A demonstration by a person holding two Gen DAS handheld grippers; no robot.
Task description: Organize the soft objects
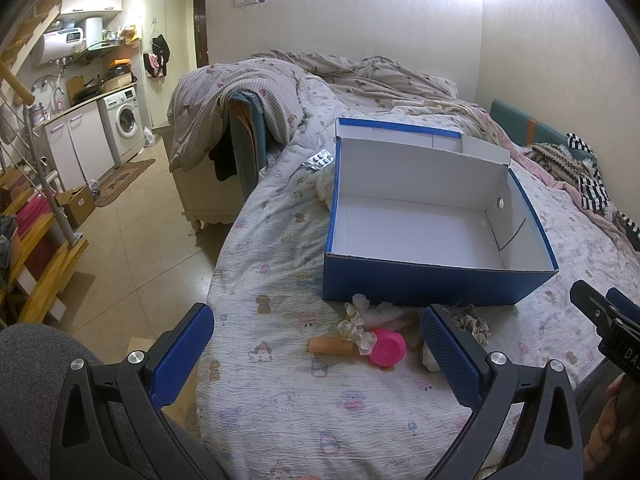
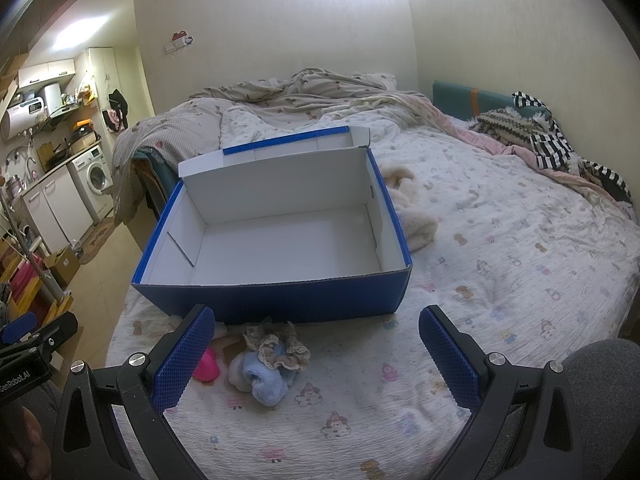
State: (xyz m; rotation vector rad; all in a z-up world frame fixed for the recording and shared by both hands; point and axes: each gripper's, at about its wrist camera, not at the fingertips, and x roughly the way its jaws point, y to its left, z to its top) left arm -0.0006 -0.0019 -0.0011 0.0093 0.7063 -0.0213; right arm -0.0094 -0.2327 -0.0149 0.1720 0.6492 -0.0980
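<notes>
An open blue box [image 1: 400, 284] with a white inside stands on the bed; it also shows in the right wrist view [image 2: 280, 300]. In front of it lies a small pile: a pink round cap [image 1: 387, 347], an orange tube [image 1: 330, 346], a cream lace scrunchie [image 1: 354, 328], a brown lace scrunchie [image 2: 276, 346] and a light blue sock [image 2: 268, 384]. My left gripper [image 1: 318, 354] is open, just before the pile. My right gripper [image 2: 316, 354] is open, with the pile by its left finger. Both are empty.
A fluffy cream cloth [image 2: 412, 216] lies right of the box. A pill blister pack [image 1: 318, 159] lies behind it. A rumpled duvet [image 2: 304, 92] and striped clothes [image 2: 552, 140] are at the back. The bed's left edge drops to the floor [image 1: 140, 240].
</notes>
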